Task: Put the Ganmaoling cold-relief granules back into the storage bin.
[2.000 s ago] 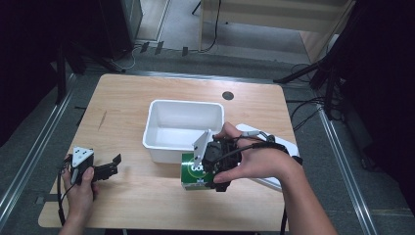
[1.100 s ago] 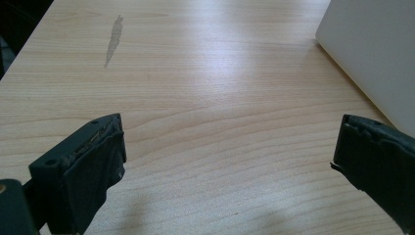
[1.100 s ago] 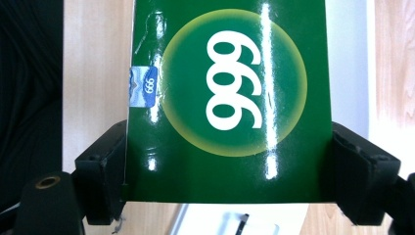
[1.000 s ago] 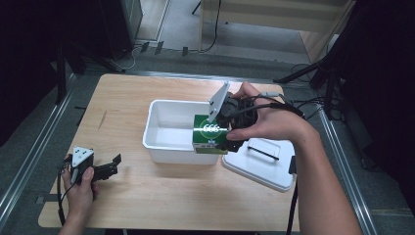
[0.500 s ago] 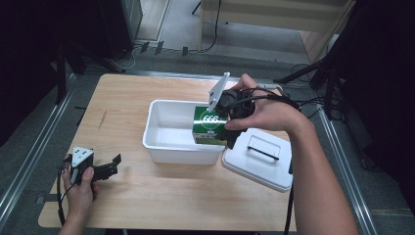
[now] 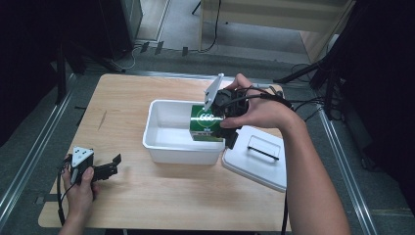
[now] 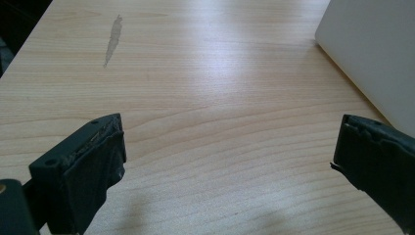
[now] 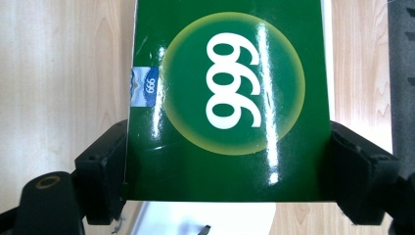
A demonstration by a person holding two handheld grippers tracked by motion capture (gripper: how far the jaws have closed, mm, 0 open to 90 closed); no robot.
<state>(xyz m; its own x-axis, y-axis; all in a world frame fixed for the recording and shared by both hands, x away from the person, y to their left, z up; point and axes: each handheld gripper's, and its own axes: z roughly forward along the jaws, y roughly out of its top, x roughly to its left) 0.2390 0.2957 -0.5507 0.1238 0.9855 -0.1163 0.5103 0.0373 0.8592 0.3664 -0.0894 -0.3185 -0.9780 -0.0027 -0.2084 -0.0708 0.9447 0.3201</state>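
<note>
Scene: we see a wooden worktop (image 6: 147,205) from above, with a white bin (image 6: 171,144) near its middle and a white lid (image 6: 259,161) lying flat just beside the bin on its right.
Right gripper (image 6: 226,122): its jaws are clenched on a green box (image 6: 204,123), one black pad on each narrow side, as the right gripper view confirms.
Green box location: we see it held above the right-hand end of the bin, its lower edge about level with the rim; we cannot tell whether it touches the bin's floor.
Left gripper (image 6: 113,166): it rests on the worktop near the front left corner, jaws released and wide apart with only bare wood between them.
Step in hand: we judge this to be lowering the box into the bin.
Doing it well: we would keep the box square to the bin walls, bring it straight down clear of the right rim, and release only once its base sits on the floor.
Box orientation: in the right gripper view the printed face (image 8: 230,83) looks at the camera, and the digits read sideways.
Long axis: it appears to run away from the jaws, pointing down into the bin, tilted slightly.
</note>
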